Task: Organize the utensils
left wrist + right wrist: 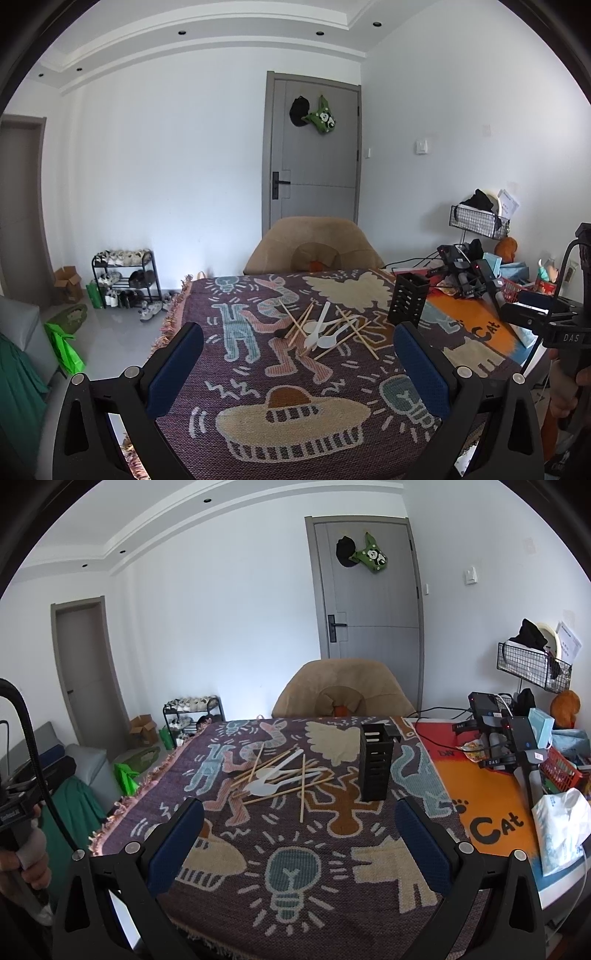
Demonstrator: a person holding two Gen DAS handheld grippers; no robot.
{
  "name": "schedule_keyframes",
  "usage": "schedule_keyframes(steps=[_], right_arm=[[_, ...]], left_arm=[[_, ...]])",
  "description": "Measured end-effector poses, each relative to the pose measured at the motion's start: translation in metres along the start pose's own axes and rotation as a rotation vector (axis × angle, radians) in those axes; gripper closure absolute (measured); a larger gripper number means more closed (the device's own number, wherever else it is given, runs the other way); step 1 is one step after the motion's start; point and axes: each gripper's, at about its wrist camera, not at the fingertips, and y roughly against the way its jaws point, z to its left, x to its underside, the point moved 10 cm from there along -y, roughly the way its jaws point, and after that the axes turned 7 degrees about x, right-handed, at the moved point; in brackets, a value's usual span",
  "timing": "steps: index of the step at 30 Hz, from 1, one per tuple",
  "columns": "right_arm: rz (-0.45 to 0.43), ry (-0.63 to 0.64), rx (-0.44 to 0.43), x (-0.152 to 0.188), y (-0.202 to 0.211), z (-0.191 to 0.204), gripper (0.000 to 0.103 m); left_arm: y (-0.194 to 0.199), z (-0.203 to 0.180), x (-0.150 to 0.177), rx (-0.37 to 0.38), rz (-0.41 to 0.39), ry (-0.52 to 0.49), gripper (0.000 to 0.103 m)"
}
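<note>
My left gripper (297,363) hangs over the cloth (332,398), jaws wide apart and empty. Ahead lie the chopsticks (275,775) and white spoons (271,781) in a tangled pile mid-table, the black holder (376,762) upright just to their right. My right gripper (299,840) is likewise spread, holding nothing.
</note>
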Motion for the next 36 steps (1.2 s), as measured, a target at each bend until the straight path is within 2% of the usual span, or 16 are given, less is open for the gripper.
schedule_keyframes(steps=[36], right_arm=[[-0.004, 0.013, -0.003, -0.0032, 0.0013, 0.0044, 0.000]], left_arm=[[0.0001, -0.0019, 0.0005, 0.004, -0.005, -0.001, 0.000]])
